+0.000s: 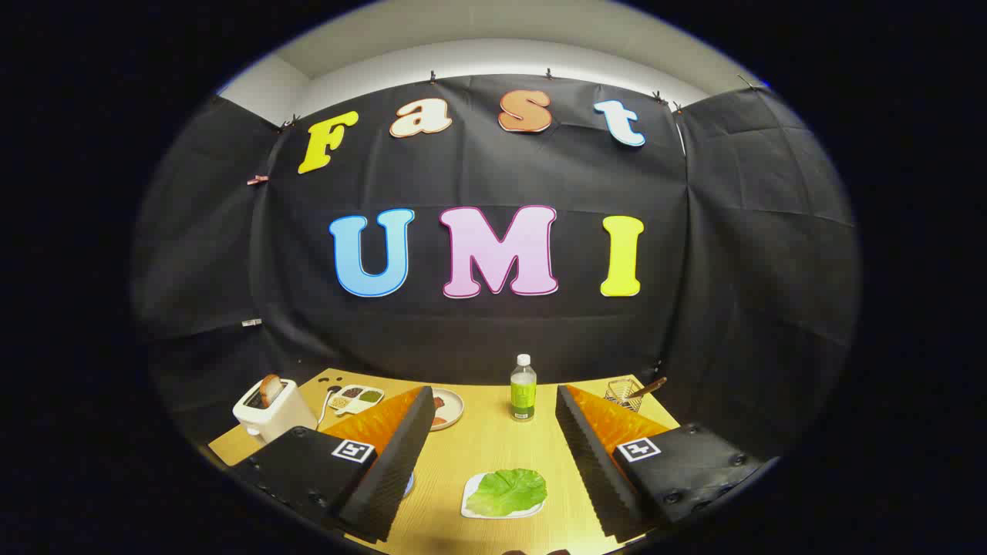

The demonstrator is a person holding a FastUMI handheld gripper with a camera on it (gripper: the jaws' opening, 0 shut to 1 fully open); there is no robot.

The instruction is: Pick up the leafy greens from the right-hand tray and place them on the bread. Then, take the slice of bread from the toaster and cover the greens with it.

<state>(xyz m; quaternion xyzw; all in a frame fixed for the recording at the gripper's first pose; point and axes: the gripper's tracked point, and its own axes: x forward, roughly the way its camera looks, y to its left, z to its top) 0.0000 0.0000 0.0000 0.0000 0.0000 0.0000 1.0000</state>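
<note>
A green leaf [507, 491] lies on a small white tray [472, 499] on the wooden table, between my two fingers and low down. My gripper [491, 397] is open, held well above the table, with nothing between its fingers. A white toaster [274, 411] stands beyond the left finger at the table's left edge, with a brown slice of bread [270, 388] sticking up out of its slot. A round plate [449, 408] shows just past the left finger's tip; what lies on it is partly hidden.
A green-labelled bottle [523, 389] with a white cap stands at the table's far side, between the fingertips. A small divided dish [355, 397] sits near the toaster. A clear wire cup [623, 391] with a utensil stands beyond the right finger.
</note>
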